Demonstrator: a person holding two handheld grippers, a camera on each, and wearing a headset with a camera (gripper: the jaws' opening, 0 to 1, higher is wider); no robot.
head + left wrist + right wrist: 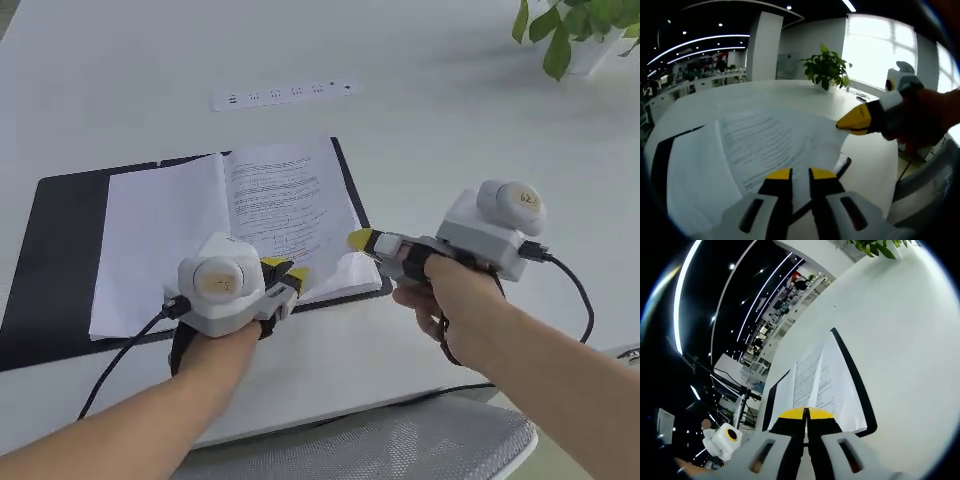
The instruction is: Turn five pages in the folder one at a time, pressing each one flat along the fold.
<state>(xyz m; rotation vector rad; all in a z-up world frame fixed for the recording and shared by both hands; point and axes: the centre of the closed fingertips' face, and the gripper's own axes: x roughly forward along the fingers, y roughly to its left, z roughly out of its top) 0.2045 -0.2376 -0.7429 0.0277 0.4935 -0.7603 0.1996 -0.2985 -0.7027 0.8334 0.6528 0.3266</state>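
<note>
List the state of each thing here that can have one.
Black folder, open flat on the white table.
Printed right-hand page, lying down, not lifted.
Left gripper, open by a narrow gap, empty.
Right gripper, shut, empty, beside the printed page's outer edge.
White power strip, no plugs in it.

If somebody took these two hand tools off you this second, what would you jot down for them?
Left gripper: jaws a narrow gap apart, holding nothing, over the near edge of the printed page.
Right gripper: shut, empty, its tip at that page's outer edge; contact unclear.
Folder: lies open on the table, blank sheet on the left, printed page on the right.
Done: the count of pages turned can't be read from here.
Left: lift the printed page, turn it, press it flat along the fold.
</note>
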